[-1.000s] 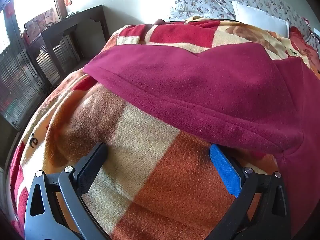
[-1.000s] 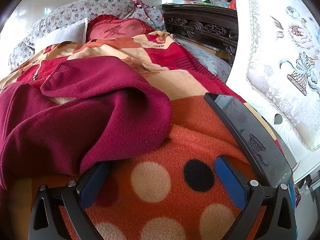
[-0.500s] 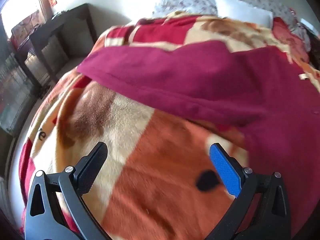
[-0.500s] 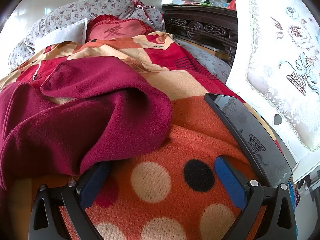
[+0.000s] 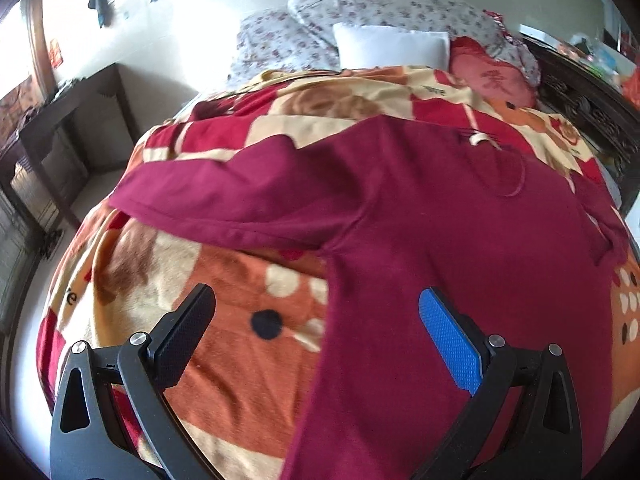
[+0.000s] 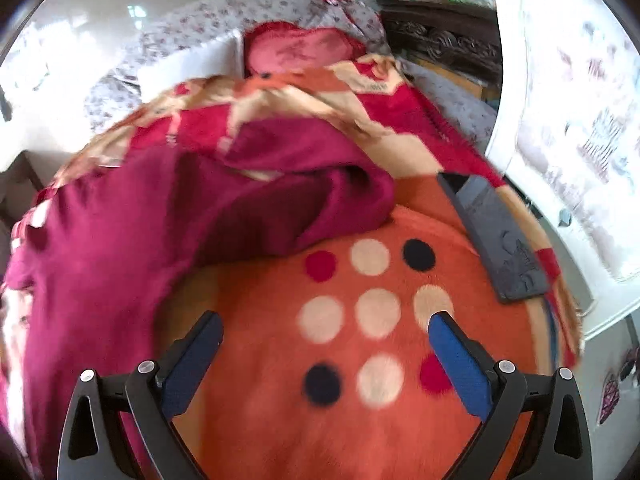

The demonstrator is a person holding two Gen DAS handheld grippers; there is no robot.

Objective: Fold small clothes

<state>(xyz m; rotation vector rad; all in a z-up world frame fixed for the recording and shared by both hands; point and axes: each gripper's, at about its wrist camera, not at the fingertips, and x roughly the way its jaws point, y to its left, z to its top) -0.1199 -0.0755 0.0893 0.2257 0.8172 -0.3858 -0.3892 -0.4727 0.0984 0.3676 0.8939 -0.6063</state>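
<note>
Hovering both tools spread wide and empty, I am seeing the maroon top [image 5: 420, 216] under my left tool [image 5: 316, 320], its sleeve [image 5: 224, 196] stretching toward ten o'clock, while my right tool [image 6: 326, 346] is sitting over bare blanket [image 6: 360, 400].

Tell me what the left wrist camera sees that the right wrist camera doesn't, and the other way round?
Only the left view shows the dark side table by the window and the garment's long sleeve stretched flat. Only the right view shows the dark flat slab lying on the blanket and the white embroidered chair beside the bed. Both show the maroon garment spread on the patterned blanket, the pillows at the head, and an open, empty gripper: left gripper, right gripper.
</note>
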